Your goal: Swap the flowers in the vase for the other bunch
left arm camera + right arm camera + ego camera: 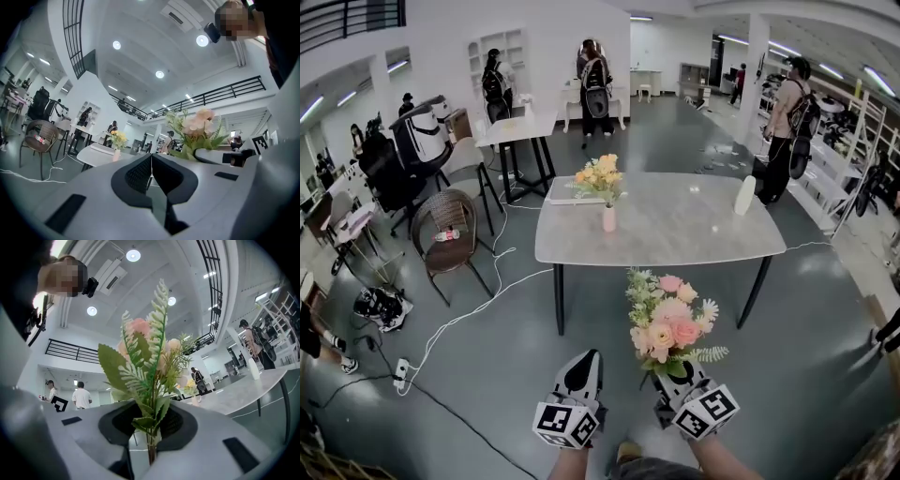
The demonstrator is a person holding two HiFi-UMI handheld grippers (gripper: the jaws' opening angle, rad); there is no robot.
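A grey marble table (675,234) stands ahead. On it a small pink vase (608,219) holds a bunch of yellow flowers (600,175). My right gripper (675,379) is shut on the stems of a pink bunch (667,323), which stands upright above the floor short of the table. In the right gripper view the stems (151,446) are pinched between the jaws, under green leaves and pink blooms (140,352). My left gripper (584,367) is shut and holds nothing; its jaws (151,176) meet, with the vase (116,154) far ahead.
A white bottle (744,196) stands at the table's right end, a flat board (567,195) at its far left. A wicker chair (448,230), a second table (517,129) and floor cables (469,309) lie left. People stand at the back and right (787,117).
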